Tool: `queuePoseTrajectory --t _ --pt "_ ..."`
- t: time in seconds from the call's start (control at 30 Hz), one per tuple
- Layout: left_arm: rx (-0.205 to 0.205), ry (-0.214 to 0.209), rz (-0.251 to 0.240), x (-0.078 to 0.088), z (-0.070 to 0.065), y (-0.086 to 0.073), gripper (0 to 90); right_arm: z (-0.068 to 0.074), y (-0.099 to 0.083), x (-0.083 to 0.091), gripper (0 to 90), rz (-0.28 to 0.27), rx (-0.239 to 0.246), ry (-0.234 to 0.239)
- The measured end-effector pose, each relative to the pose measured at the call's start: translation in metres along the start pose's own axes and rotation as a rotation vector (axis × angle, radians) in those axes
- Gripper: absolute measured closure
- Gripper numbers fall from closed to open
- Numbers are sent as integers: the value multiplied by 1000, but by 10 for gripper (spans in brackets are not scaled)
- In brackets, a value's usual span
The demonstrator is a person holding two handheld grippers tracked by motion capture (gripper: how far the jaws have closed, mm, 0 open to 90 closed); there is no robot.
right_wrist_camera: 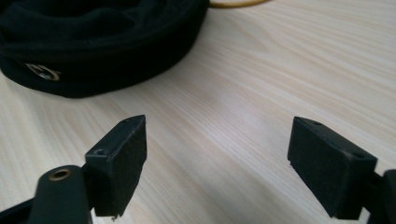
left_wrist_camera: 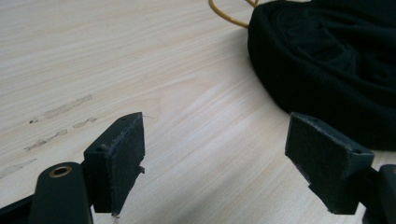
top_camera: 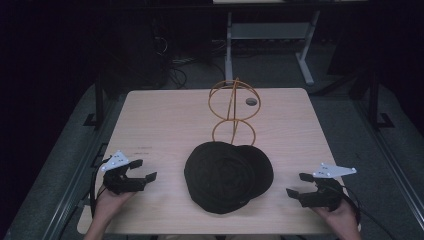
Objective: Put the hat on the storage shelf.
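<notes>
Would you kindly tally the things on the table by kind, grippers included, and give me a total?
Black cap: 1
Orange wire stand: 1
Gripper: 2, the left gripper and the right gripper, both open and empty
Total: 4

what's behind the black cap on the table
A yellow wire stand rises just behind the black cap. The cap covers the front of its base ring, so contact there cannot be seen.
</notes>
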State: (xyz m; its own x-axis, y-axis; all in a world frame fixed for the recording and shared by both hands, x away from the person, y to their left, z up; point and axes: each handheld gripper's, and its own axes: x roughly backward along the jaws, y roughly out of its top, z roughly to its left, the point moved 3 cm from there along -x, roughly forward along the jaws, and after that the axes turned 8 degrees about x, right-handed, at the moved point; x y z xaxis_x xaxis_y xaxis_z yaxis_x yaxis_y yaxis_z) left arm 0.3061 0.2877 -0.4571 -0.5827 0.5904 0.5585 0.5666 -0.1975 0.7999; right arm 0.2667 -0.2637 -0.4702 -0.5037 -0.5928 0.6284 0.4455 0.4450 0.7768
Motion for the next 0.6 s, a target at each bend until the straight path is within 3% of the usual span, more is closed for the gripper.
queuePoseTrajectory --t 0.3,0.6 --pt "1 -8 6 -3 -1 -1 198 14 17 5 182 -10 41 36" --pt "7 -8 2 -1 0 -2 198 30 44 6 145 -18 124 43"
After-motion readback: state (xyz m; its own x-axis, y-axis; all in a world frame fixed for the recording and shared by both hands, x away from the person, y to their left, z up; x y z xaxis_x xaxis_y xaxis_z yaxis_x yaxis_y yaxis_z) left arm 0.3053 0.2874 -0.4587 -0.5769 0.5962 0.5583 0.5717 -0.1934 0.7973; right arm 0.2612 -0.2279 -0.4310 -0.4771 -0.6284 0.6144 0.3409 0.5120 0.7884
